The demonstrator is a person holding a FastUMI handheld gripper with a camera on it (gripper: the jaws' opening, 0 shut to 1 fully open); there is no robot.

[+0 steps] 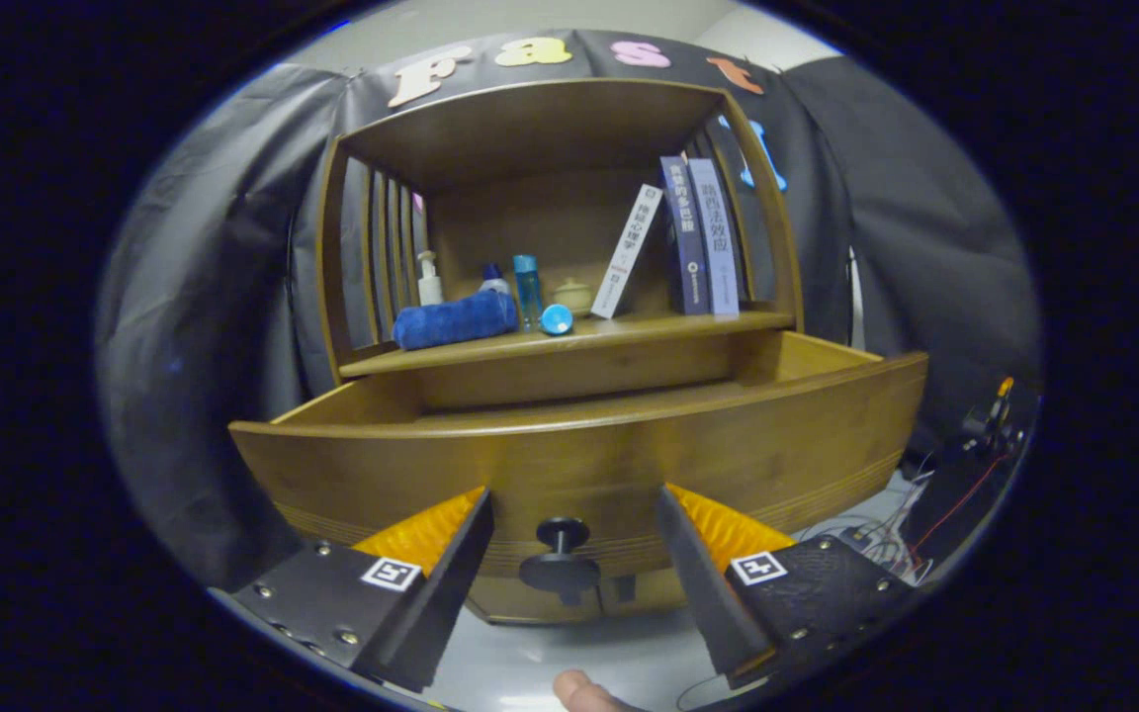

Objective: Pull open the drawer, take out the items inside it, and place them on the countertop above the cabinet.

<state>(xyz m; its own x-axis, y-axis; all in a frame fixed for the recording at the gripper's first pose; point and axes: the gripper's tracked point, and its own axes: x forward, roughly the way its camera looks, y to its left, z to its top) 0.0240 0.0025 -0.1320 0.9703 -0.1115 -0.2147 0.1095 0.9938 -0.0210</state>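
The wooden drawer [728,445] stands pulled out from the cabinet, its curved front just ahead of my fingers. Its dark round knob [560,556] sits between my two fingers without touching either. My gripper [571,494] is open with nothing in it. The drawer's front hides what lies inside; only its inner right wall [812,354] shows. On the countertop [629,329] above lie a rolled blue towel [454,318] and a small blue round object [557,318], with a white pump bottle [428,280] and a blue bottle [527,287] standing behind.
Three books [693,237] lean at the countertop's right end, and a small pale jar [572,294] stands at the back. Slatted sides and a wooden top enclose the shelf. Cables [886,539] and dark gear lie at the lower right. A person's fingertip [584,692] shows below the fingers.
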